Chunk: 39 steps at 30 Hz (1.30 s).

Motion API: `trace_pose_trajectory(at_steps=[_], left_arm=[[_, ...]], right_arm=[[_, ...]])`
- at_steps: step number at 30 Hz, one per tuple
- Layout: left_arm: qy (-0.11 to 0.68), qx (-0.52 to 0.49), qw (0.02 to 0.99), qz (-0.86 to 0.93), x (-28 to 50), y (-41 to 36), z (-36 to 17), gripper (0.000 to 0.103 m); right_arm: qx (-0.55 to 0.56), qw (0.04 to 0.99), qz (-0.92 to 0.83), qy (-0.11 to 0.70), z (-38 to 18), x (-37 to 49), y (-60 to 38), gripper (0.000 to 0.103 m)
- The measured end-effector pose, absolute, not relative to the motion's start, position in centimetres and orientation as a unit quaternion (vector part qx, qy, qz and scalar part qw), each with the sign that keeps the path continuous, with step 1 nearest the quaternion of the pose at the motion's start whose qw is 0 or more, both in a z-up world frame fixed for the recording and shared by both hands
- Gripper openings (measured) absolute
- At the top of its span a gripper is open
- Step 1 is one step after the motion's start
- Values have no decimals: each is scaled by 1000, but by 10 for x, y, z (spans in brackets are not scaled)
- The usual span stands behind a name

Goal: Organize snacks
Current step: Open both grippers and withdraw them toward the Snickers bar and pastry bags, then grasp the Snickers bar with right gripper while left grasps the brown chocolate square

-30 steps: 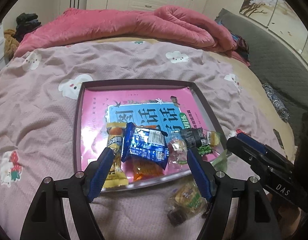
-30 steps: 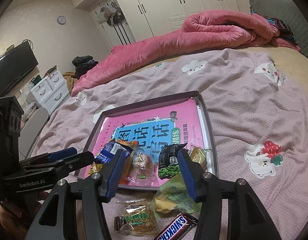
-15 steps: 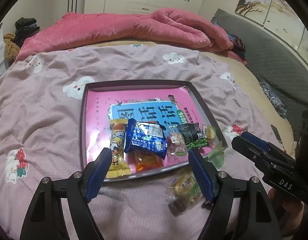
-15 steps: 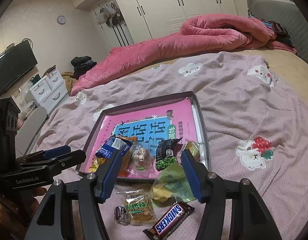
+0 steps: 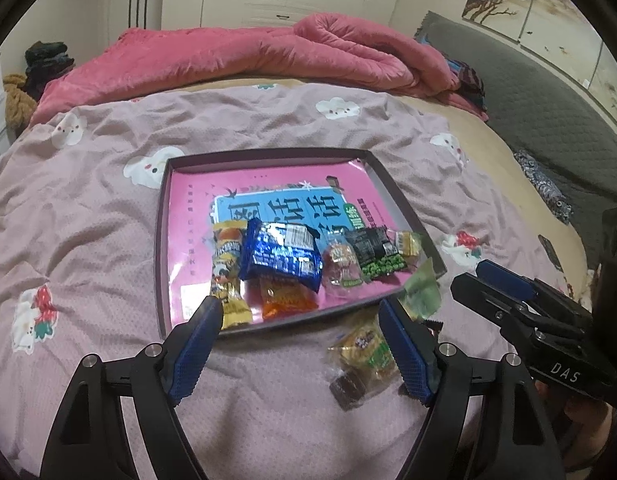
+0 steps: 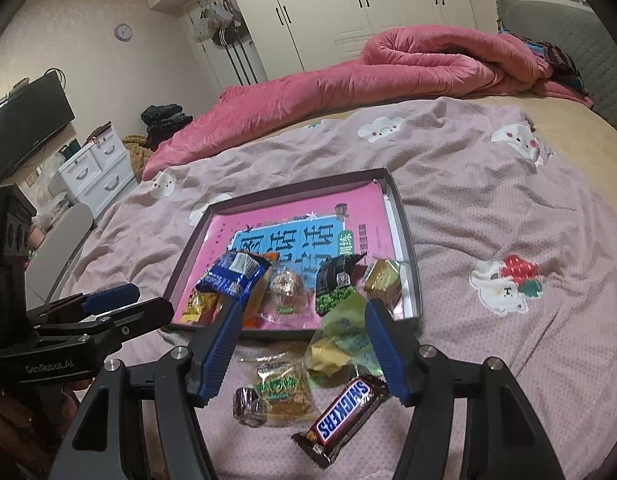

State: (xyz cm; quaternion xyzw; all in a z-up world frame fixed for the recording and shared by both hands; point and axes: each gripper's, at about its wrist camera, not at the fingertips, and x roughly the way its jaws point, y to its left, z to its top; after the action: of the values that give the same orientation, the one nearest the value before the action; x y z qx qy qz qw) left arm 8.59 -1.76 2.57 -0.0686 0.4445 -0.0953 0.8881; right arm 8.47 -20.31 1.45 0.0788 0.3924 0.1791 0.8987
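A dark shallow tray [image 5: 161,240] with a pink book inside lies on the bed. Its near end holds several snacks: a blue packet [image 5: 282,254], a yellow packet [image 5: 228,276], an orange one [image 5: 286,300], a black-green pea packet [image 5: 378,256]. On the blanket in front of the tray lie a green pouch [image 6: 344,340], a clear yellow-green snack [image 6: 282,390] and a Snickers bar [image 6: 342,416]. My left gripper [image 5: 300,344] is open and empty, short of the tray's near edge. My right gripper [image 6: 302,350] is open and empty above the loose snacks.
A rumpled pink duvet [image 5: 248,56] lies across the far side of the bed. A grey headboard [image 5: 548,120] runs along the right. White drawers [image 6: 94,168] and a TV [image 6: 24,128] stand off the bed's left side.
Both grippers have drawn back from the tray toward the near side of the bed, still open. The snacks have not moved.
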Motion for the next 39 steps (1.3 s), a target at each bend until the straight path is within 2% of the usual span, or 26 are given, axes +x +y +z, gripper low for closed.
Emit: trace_pose_trajectory(at_steps=[14,39], left_arm=[[455,-56,882,-107,73,-20,17,81],[529,-25,832,-164,54,-41,-43,81]], right_arm=[[77,894,164,411,7,74,-208,64],[90,863,138,478,-28,64,-216,64]])
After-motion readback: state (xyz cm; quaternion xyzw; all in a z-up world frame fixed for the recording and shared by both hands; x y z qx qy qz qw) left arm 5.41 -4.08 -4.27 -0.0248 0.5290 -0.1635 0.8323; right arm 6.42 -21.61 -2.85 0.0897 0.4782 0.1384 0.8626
